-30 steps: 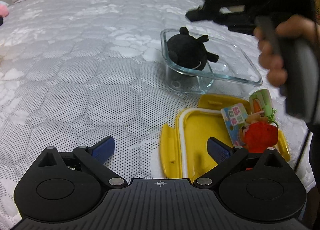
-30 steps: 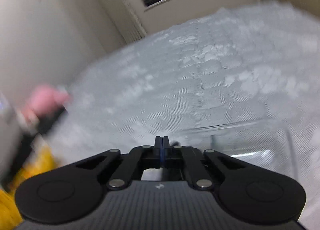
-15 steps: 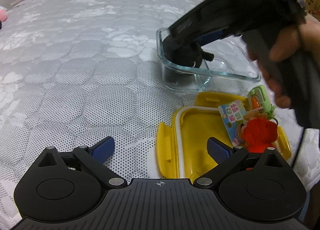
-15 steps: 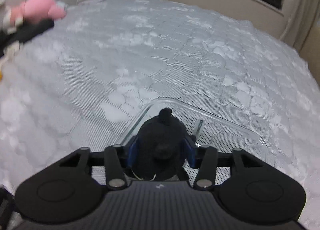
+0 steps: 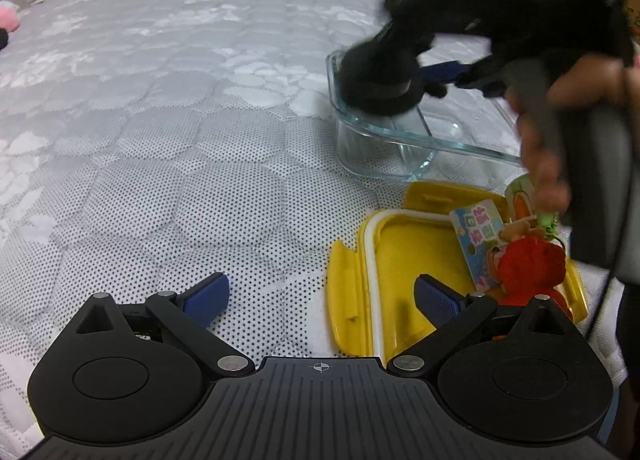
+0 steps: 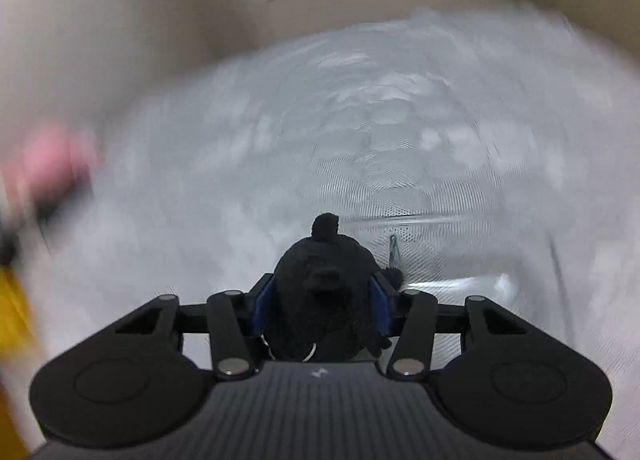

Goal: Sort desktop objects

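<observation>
On the quilted white bed cover (image 5: 168, 163) I see a clear glass dish (image 5: 384, 131) and, nearer to me, a yellow lid (image 5: 400, 260) lying upside down beside it. My right gripper (image 6: 322, 300) is pinching a black plush toy (image 6: 324, 292): its blue pads press on both sides of the soft body, and the jaws have just been closing a little on it. From the left wrist view, the toy (image 5: 380, 83) hangs over the near left corner of the dish, at about the height of the rim, and I cannot tell if it touches the glass. The picture there is blurred. A hand (image 5: 560, 115) holds the handle of this right gripper (image 5: 416, 75).

My left gripper (image 5: 320, 296) is spread wide with nothing between its blue pads. It hangs over the bed cover and the left edge of the yellow lid. On the right part of the lid lie a red plush figure (image 5: 528, 272) with a paper tag (image 5: 478, 236), and a small green and orange piece (image 5: 522, 199) just behind them. At the far left edge of the bed something pink (image 5: 9, 19) is partly visible.
</observation>
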